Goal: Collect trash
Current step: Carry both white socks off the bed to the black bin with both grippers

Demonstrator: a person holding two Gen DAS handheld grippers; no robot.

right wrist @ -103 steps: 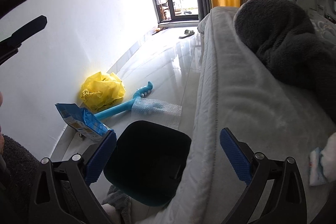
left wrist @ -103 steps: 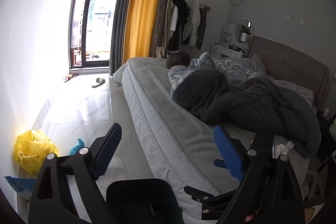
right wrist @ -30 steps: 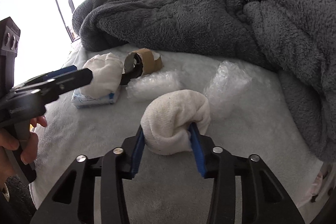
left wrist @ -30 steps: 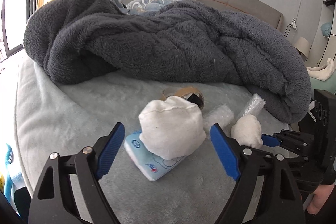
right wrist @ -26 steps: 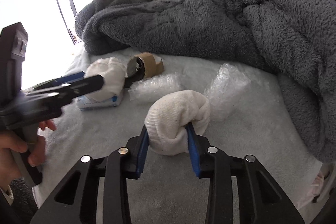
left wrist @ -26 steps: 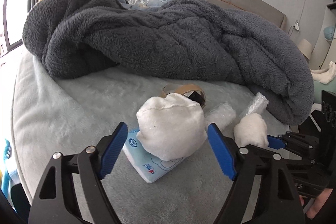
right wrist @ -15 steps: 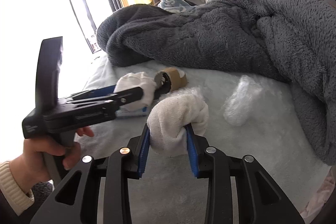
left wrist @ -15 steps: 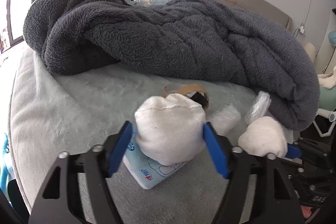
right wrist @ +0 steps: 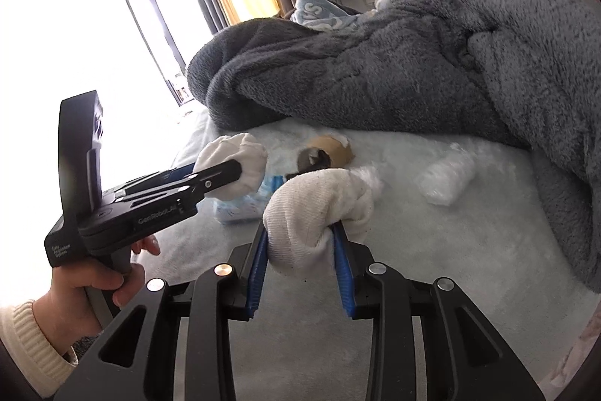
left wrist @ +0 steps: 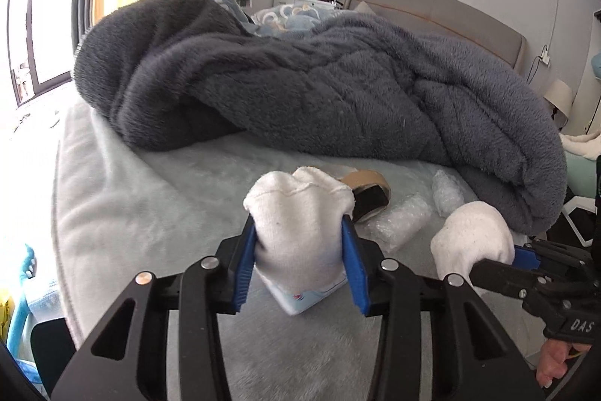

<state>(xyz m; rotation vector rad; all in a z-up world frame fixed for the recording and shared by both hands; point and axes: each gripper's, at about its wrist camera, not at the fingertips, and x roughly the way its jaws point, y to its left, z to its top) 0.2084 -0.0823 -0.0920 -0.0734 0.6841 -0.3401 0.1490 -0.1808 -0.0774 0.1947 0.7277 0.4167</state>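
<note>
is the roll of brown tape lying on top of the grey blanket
No, the roll of brown tape lies on the pale bed cover, in front of the grey blanket, not on it.

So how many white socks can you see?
2: one sock between the closing left gripper pads, the other sock in the right gripper. More may hide under the blanket.

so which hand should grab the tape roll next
Neither is free yet: the left gripper is closing on a white sock, the right gripper is shut on another sock. Once emptied, probably left; the tape roll lies just behind its sock.
</note>
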